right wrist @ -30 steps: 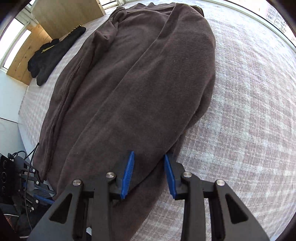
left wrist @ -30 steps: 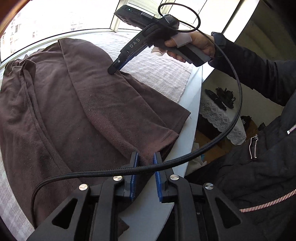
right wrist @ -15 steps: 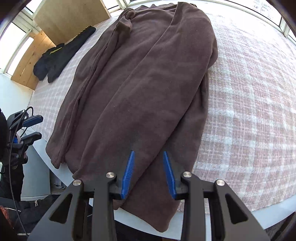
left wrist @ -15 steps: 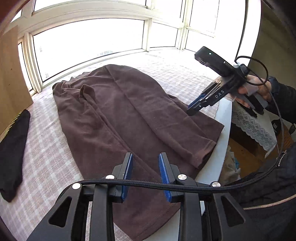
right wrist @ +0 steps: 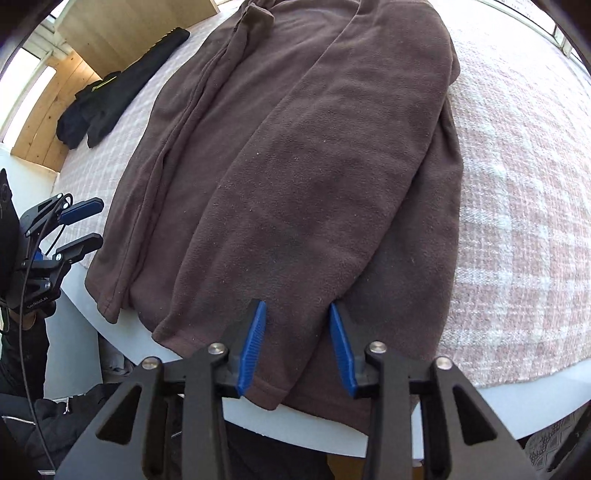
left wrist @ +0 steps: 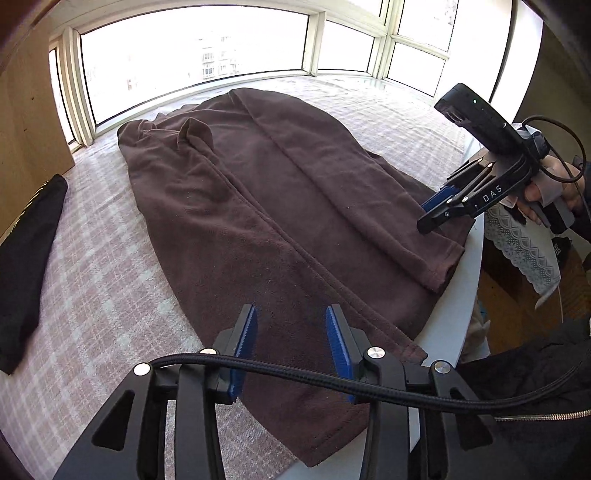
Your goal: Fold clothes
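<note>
A brown fleece garment (left wrist: pixel 277 192) lies spread lengthwise on the plaid-covered table (left wrist: pixel 92 295), with both sides folded in towards the middle. My left gripper (left wrist: pixel 291 310) hovers over its near hem. Its jaws are opening and hold nothing. In the right wrist view the same garment (right wrist: pixel 314 166) runs away from me. My right gripper (right wrist: pixel 297 306) stands over the folded sleeve near its cuff. Its jaws are closing but the pads still stand apart above the cloth. Each gripper shows in the other's view: the right gripper (left wrist: pixel 428 218), the left gripper (right wrist: pixel 94 221).
A black garment (left wrist: pixel 26 258) lies at the table's left side, in front of a wooden panel (right wrist: pixel 110 22). The white table edge (left wrist: pixel 454 314) curves close to the hem. A lace-covered piece of furniture (left wrist: pixel 524 243) stands beyond it. A braided cable (left wrist: pixel 332 380) crosses my left gripper.
My left gripper drew back from the garment's corner, tilted up, and its jaws widened. My right gripper travelled down the garment to the sleeve end at the table's near edge.
</note>
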`<act>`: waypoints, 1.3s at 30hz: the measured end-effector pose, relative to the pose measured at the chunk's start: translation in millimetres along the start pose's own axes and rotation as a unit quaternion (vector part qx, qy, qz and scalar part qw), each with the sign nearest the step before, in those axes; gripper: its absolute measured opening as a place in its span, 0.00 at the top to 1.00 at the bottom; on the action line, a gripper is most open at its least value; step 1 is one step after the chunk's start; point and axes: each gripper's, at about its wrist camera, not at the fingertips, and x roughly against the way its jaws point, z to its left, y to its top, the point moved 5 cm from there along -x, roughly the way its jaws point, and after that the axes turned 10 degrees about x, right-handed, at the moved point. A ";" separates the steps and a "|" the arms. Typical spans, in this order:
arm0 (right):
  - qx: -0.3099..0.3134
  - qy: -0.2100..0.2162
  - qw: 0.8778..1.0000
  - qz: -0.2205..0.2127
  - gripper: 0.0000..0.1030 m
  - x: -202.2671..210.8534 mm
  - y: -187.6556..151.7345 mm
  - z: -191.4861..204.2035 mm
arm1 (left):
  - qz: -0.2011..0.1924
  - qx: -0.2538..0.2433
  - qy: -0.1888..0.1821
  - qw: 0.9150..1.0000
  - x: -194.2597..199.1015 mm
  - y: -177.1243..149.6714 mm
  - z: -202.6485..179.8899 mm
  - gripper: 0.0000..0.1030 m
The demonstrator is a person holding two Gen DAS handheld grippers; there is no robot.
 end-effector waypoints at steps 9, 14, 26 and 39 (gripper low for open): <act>0.012 -0.032 0.999 0.012 0.94 49.9 -11.0 -25.9 | 0.009 -0.016 -0.010 1.000 0.8 -6.6 -3.3 0.64; -0.009 -0.053 0.997 0.047 0.83 37.9 -22.4 -36.4 | -0.015 -0.010 -0.011 1.000 14.5 4.0 1.7 0.64; 0.104 -0.149 0.979 -0.092 0.68 113.8 131.1 -51.8 | -0.160 0.044 0.009 0.986 75.6 122.2 42.4 0.40; 0.076 -0.073 0.990 -0.094 0.66 5.0 362.0 -199.3 | -0.063 -0.048 -0.013 0.997 -110.7 243.7 -5.1 0.43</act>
